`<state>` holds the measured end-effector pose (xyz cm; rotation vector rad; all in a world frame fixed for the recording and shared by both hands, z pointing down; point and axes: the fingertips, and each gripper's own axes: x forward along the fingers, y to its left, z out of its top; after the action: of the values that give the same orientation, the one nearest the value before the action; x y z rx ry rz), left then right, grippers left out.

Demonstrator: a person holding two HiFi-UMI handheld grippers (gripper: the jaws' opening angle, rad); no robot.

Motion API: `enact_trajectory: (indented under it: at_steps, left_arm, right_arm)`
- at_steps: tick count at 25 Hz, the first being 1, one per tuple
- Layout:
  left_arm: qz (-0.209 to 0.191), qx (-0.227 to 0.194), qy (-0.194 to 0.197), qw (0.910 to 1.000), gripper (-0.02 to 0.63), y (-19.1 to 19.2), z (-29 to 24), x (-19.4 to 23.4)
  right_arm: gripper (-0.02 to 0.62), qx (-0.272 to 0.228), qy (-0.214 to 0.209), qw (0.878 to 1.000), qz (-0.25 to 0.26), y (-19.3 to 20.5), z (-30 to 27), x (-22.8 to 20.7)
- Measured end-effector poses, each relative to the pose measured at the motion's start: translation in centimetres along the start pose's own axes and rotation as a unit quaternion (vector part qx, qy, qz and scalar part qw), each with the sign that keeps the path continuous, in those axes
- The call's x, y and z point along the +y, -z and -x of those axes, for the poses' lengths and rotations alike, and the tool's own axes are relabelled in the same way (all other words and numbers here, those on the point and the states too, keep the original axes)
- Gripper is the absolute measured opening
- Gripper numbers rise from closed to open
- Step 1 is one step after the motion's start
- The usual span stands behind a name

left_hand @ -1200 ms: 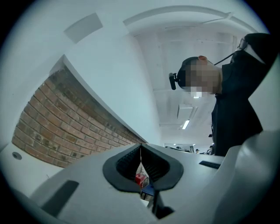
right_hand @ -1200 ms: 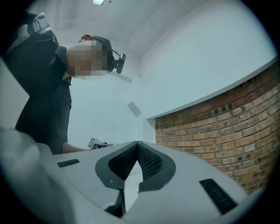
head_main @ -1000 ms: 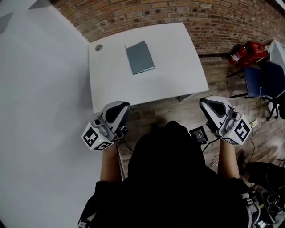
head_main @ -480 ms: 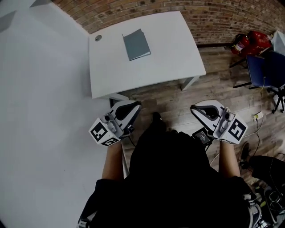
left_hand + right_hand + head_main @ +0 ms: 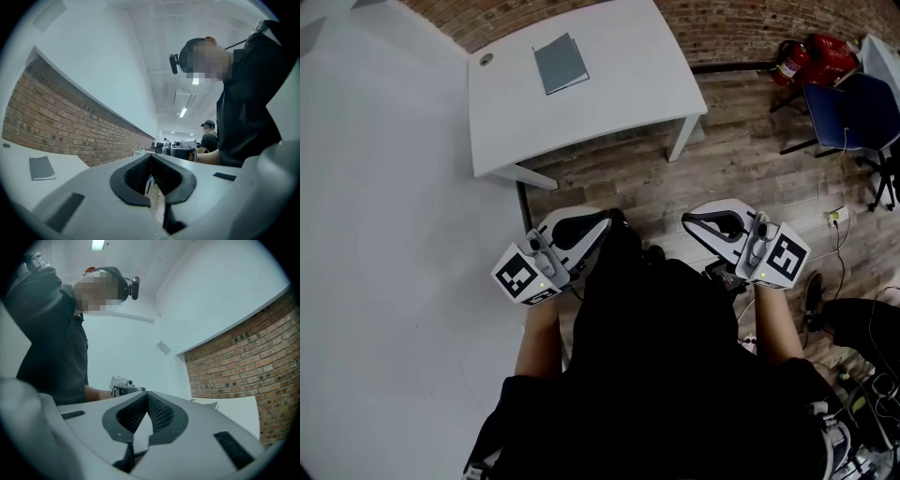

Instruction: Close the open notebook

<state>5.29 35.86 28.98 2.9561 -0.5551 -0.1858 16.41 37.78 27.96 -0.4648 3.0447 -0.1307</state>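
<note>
- Since the earlier frames, both grippers had been drawn back from the table [image 5: 619, 89] and down toward the body. The table was now seen higher up in the head view.
- The left gripper [image 5: 600, 222] was found pressed shut, pad against pad, with nothing caught between them.
- The right gripper [image 5: 688, 221] was likewise seen closed at the tips and empty.
- The notebook [image 5: 560, 63] was left lying flat on the far part of the white table. It lay near the brick wall [image 5: 722, 19], just beside a round cable hole [image 5: 486, 59], and well apart from both claws.
- Only its grey cover was shown on top and no open pages could be made out, so it was judged already closed.
- It was judged light and thin, with a cover that would bend, and likely to slide on the smooth tabletop.
- If it were handled again, the free edge opposite the spine would be the place to take hold. Which edge that was could not be told from so far off.
- Nothing was seen lying against the notebook, and only wooden floor [image 5: 741, 169] was seen between the claws and the table.
- A red fire extinguisher [image 5: 811, 52] and a blue chair [image 5: 853, 108] were spotted off to the right, well apart from the table and not judged to be in the way.
</note>
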Motion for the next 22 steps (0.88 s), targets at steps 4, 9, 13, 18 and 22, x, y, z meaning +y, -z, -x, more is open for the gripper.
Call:
enact_trajectory:
  at_steps: [4,9,13,18,22]
  left_arm:
    - [0.006,-0.001,0.000,1.0000,0.018,0.5,-0.1,-1.7]
    - [0.008,-0.025,0.023,0.9994,0.018,-0.7,-0.7,-3.8]
    - [-0.010,-0.030,0.030,0.9990,0.018,-2.1,-1.3,-5.1]
    - [-0.008,-0.020,0.026,0.9994,0.018,-1.8,-1.5,-5.1]
    - [-0.007,-0.015,0.029,0.9994,0.018,-1.3,-2.1,-5.2]
  right_arm:
    - [0.006,-0.008,0.004,1.000,0.006,-0.1,0.9,1.2]
    - [0.006,-0.016,-0.002,1.000,0.020,-0.9,1.3,1.9]
    - [0.006,-0.018,-0.004,1.000,0.023,-1.3,1.9,1.9]
    - [0.006,-0.005,-0.005,1.000,0.020,-1.0,2.0,1.5]
    - [0.006,-0.005,0.000,1.000,0.023,-0.8,2.4,1.3]
